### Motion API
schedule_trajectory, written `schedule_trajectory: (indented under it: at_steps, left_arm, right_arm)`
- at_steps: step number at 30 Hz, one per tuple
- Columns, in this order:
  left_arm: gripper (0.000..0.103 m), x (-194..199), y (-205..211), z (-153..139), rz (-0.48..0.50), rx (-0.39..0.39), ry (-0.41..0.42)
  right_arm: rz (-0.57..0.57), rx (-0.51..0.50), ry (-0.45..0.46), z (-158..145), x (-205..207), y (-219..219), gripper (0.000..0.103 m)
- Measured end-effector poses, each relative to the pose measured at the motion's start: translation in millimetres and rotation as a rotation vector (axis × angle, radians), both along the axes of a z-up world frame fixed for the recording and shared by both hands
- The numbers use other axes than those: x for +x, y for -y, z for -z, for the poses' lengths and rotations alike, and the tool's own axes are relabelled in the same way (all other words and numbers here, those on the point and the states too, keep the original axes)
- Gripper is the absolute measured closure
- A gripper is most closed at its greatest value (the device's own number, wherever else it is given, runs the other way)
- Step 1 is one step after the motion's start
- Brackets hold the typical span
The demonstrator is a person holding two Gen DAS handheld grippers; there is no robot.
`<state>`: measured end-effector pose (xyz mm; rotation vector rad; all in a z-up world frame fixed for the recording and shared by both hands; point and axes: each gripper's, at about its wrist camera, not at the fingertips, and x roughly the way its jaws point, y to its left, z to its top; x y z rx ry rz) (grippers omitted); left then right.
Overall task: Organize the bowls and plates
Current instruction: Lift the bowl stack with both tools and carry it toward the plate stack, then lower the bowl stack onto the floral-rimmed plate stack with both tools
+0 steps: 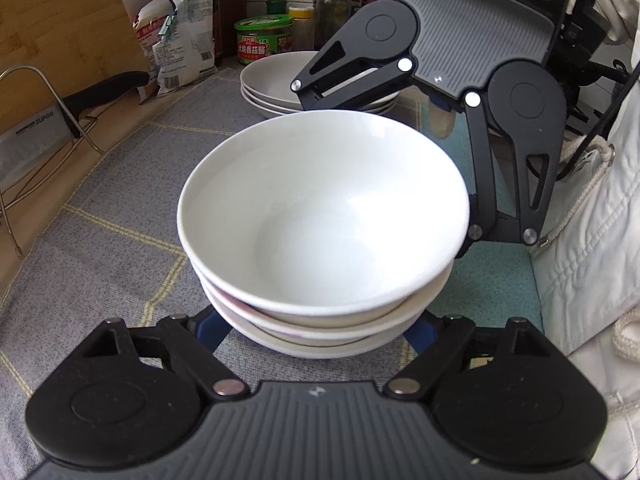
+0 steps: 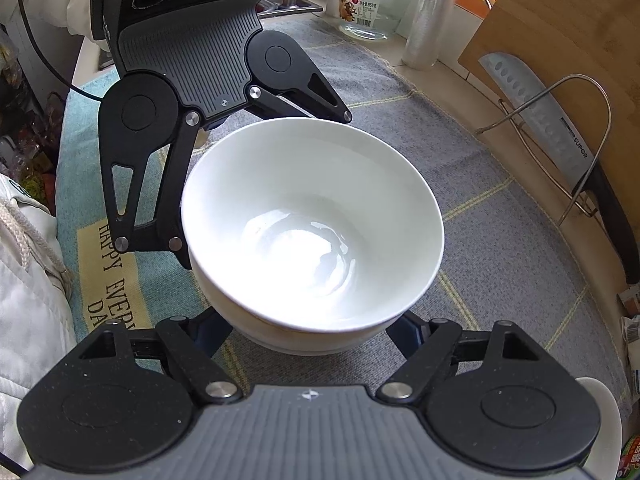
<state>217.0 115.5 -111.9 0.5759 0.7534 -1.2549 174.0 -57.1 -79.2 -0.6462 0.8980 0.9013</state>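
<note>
Left jaws: the left gripper (image 1: 316, 330) stands spread wide, its blue-tipped fingers (image 1: 210, 326) on either side of the base of the stack of glossy white ceramic bowls (image 1: 320, 220); whether the tips touch the lowest bowl cannot be told.
Right jaws: the right gripper (image 2: 308, 330) is likewise spread wide from the opposite side, its fingers flanking the foot of the same bowl stack (image 2: 312, 232); contact is hidden under the rim.
Bowls: three or so nested, upright, the top one sitting slightly tilted, standing on the grey woven mat with yellow lines (image 1: 120, 208) that covers the surface.
Plates: a stack of shallow off-white plates (image 1: 272, 84) lies farther back on the mat, partly behind the right gripper's body.
Behind the plates: a green-lidded jar of sauce (image 1: 264, 40), bottles and a crumpled packet (image 1: 184, 40).
Edge of surface: a wire rack (image 2: 560, 120) holding a steel cleaver with a black handle (image 2: 560, 140) against a wooden cutting board (image 2: 560, 40); a clear glass jar (image 2: 372, 0) near the wall.
</note>
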Motion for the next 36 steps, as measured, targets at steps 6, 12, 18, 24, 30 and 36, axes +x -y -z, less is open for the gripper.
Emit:
schedule_trajectory:
  at_steps: [6, 12, 18, 24, 30, 36]
  left_arm:
    - [0.016, -7, 4, -9, -0.011, 0.025, 0.016]
    - [0.016, -15, 12, -17, -0.041, 0.054, 0.038]
    - [0.016, -19, 39, -28, -0.064, 0.062, 0.063]
    - [0.016, -15, 81, -31, -0.046, 0.047, 0.096]
    - [0.016, -6, 124, -29, -0.006, 0.03, 0.128]
    - [0.016, 6, 161, -24, 0.037, 0.014, 0.156]
  right_arm:
    - [0.002, 0.012, 0.006, -9, -9, 5, 0.018]
    - [-0.019, 0.041, 0.02, -22, -17, 20, 0.018]
    - [-0.042, 0.055, 0.049, -37, -22, 47, 0.018]
    - [-0.026, 0.048, 0.076, -48, -22, 87, 0.018]
    - [0.017, 0.029, 0.112, -55, -19, 127, 0.018]
    - [0.074, 0.008, 0.137, -58, -10, 166, 0.018]
